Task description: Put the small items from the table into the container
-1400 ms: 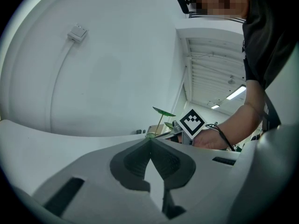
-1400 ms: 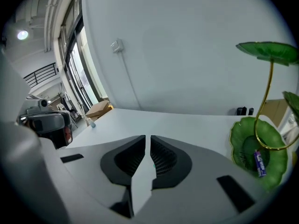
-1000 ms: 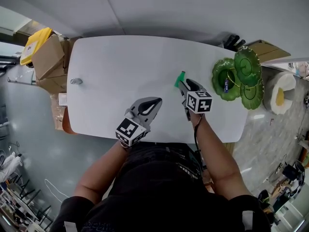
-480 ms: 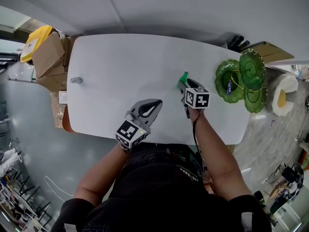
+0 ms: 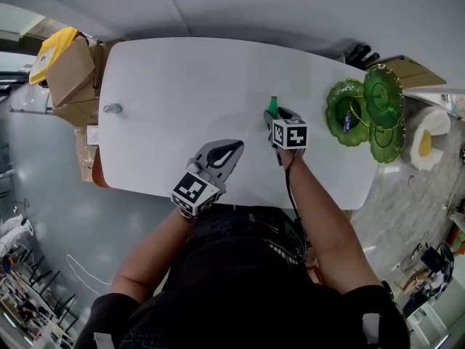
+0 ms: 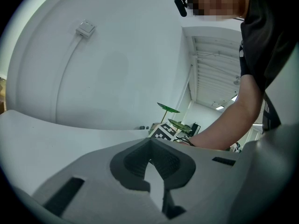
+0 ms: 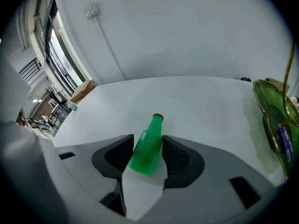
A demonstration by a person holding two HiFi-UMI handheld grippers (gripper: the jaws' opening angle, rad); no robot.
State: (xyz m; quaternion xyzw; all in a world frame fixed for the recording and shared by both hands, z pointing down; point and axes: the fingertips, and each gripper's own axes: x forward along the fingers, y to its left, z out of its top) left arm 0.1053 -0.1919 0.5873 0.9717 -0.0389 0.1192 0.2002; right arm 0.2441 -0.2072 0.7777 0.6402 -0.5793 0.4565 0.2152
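A small green bottle [image 5: 273, 107] with a red cap lies on the white table [image 5: 182, 78], its cap pointing away from me. My right gripper [image 5: 274, 119] points steeply down over it. In the right gripper view the bottle [image 7: 147, 148] sits between the jaws of the right gripper [image 7: 147, 138], which are opening. My left gripper [image 5: 234, 150] hovers near the table's front edge with nothing in it, and the left gripper [image 6: 150, 161] shows its jaws shut. The green leaf-shaped tiered dish [image 5: 338, 100] stands at the table's right end, a blue packet [image 5: 347, 123] inside.
A small silver item [image 5: 112, 109] rests near the table's left end. Cardboard boxes [image 5: 69, 82] with a yellow thing on top stand beyond the left edge. The green dish [image 7: 268, 111] is close on the right in the right gripper view.
My right gripper has come down toward the table with the green bottle, and the bottle now rests on the tabletop. The left gripper has stayed in place.
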